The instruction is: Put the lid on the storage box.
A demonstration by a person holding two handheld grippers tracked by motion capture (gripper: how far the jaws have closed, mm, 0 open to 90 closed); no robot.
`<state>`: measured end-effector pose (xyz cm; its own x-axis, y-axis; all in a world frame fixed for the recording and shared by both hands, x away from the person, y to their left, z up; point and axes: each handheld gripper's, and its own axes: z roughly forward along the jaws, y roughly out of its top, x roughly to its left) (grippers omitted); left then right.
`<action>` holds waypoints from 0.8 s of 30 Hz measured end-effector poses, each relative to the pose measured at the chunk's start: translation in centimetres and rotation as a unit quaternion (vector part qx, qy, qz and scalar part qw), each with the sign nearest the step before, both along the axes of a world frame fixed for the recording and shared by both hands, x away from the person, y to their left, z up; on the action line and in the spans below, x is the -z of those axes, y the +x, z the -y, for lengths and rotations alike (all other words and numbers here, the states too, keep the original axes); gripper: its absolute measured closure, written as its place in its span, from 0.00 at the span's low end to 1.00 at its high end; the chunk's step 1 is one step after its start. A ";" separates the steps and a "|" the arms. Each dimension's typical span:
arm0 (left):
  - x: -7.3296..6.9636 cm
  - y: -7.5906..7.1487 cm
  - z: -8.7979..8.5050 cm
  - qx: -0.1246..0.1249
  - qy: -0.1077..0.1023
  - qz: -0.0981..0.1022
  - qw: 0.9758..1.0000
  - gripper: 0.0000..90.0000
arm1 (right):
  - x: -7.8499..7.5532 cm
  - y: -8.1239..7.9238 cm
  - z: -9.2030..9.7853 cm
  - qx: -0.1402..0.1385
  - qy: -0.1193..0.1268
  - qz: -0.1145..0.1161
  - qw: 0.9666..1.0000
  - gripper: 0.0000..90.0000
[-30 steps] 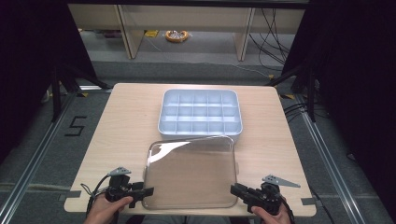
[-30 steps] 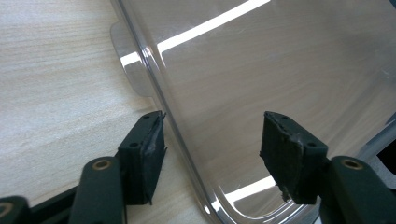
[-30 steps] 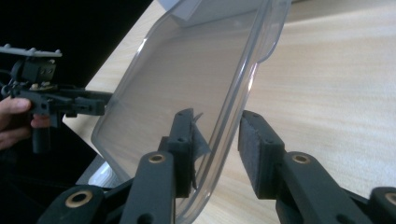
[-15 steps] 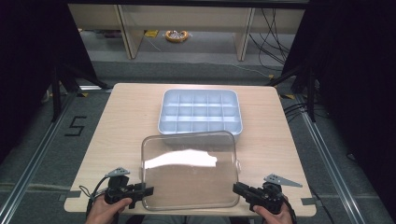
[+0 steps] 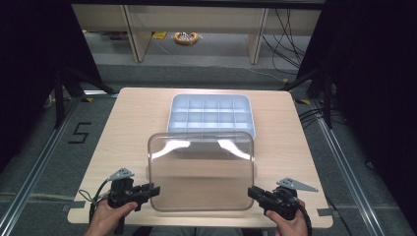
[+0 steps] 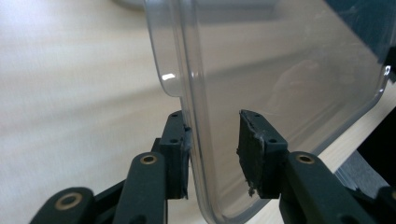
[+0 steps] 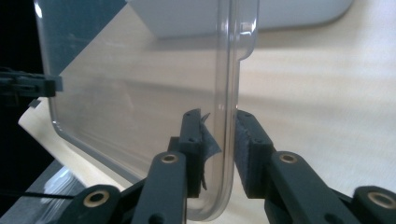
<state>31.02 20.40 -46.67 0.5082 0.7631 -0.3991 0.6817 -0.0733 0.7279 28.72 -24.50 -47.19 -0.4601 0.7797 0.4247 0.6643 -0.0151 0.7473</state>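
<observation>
- The wooden table (image 5: 137, 128) is the base for everything; its pale top also runs behind the jaws in both gripper views.
- The clear plastic lid (image 5: 201, 172) sits over the near half of the table, raised off the top and tilted, its far edge overlapping the near rim of the tray as seen from the high view. Two bright glare streaks cross its far part. In the left gripper view the lid (image 6: 280, 79) rises upward from between the jaws; in the right gripper view the lid (image 7: 140, 93) does the same, with its rim standing upright.
- The white compartment tray (image 5: 211, 115) lies flat on the far half of the table, just beyond the lid, its grid of small cells open upward.
- The left gripper (image 5: 147, 191) is at the lid's near left corner, held by the left hand (image 5: 110, 216). Its jaws straddle the lid's edge: one pad touches the rim, the other stands a little apart from the plastic, so the jaws are part open.
- The right gripper (image 5: 255, 192) is at the lid's near right corner, held by the right hand (image 5: 290, 223). Its jaws are drawn close about the lid's rim, with both pads at or almost at the plastic.
</observation>
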 end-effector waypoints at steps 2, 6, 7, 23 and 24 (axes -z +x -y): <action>-1.1 0.9 0.2 0.000 0.006 0.015 1.000 0.71 | -0.9 0.5 0.0 0.008 -0.005 0.001 1.000 0.83; -2.8 3.2 0.7 -0.012 0.005 0.035 0.999 0.70 | -2.3 2.5 0.2 0.012 -0.008 0.027 1.000 0.83; -3.1 3.8 0.9 -0.018 0.003 0.037 0.999 0.70 | -2.9 3.5 0.3 0.016 -0.008 0.034 0.999 0.83; -6.1 10.1 2.9 -0.035 -0.003 0.055 0.998 0.69 | -5.5 9.3 1.4 0.048 -0.003 0.054 0.997 0.81; -6.3 10.5 3.0 -0.040 -0.006 0.056 0.998 0.68 | -5.9 10.0 1.3 0.057 0.001 0.051 0.997 0.81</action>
<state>41.53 17.38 -40.41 0.4885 0.7984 -0.3519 0.5995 -0.0141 0.8003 38.70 -25.82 -41.34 -0.4094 0.8285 0.3821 0.5790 -0.0877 0.8106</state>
